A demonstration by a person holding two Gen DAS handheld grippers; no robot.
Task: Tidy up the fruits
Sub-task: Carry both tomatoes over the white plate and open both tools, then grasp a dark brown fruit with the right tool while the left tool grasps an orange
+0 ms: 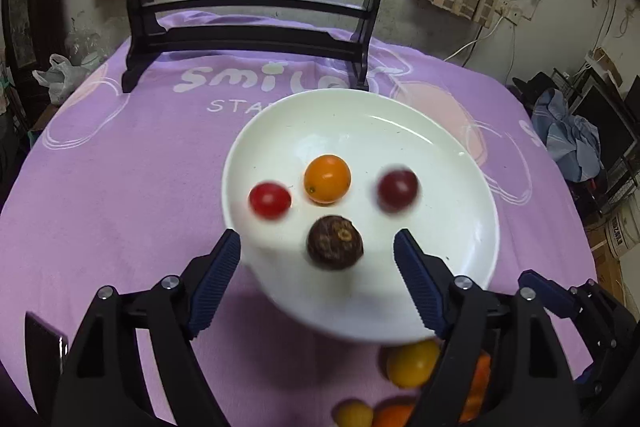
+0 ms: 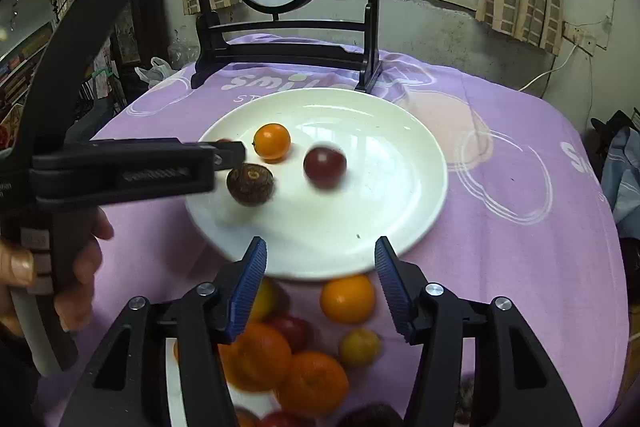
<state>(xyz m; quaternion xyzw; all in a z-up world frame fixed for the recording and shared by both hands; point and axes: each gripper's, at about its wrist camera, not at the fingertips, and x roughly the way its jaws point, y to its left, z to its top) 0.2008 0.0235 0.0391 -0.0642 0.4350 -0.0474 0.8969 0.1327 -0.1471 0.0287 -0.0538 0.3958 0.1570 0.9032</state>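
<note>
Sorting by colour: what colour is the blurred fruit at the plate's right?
Dark red-purple fruit, clearest in the right wrist view.

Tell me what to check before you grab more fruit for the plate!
1. Left gripper empty: ok, jaws apart, nothing pinched.
2. Right gripper empty: ok, jaws apart, nothing between them.
3. Room on the plate: ok, only four fruits, right half bare.
4. Fruits at rest: not ok, the dark red fruit and the red tomato look blurred, maybe rolling.
5. Fruit left to move: ok, oranges and yellow tomatoes lie on the cloth near the plate.
6. Grippers clear of each other: cannot tell, they sit close side by side.
</note>
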